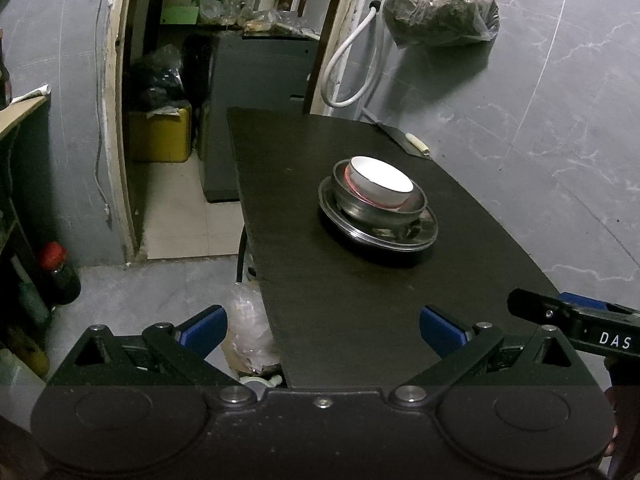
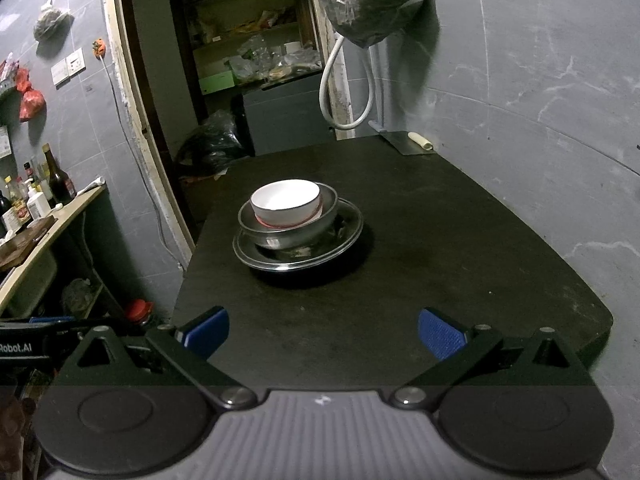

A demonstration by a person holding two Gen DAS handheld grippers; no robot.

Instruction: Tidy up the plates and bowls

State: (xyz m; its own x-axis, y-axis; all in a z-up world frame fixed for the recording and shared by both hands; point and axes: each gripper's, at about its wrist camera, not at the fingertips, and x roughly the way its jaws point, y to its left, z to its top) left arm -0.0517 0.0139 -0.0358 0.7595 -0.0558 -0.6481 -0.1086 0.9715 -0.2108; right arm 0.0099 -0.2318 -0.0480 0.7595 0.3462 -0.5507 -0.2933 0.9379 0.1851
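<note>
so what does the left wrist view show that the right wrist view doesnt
Only the left wrist view shows the yellow box on the floor past the doorway, and the right tongs' black body entering at the right edge.

Only the right wrist view shows the side counter with bottles, the red bags and the wall switches.

Both show the black table with the stack: white bowl in a steel bowl on a steel plate, plus the cleaver at the far edge and the hanging bag. Each view's own tongs are open and empty.
</note>
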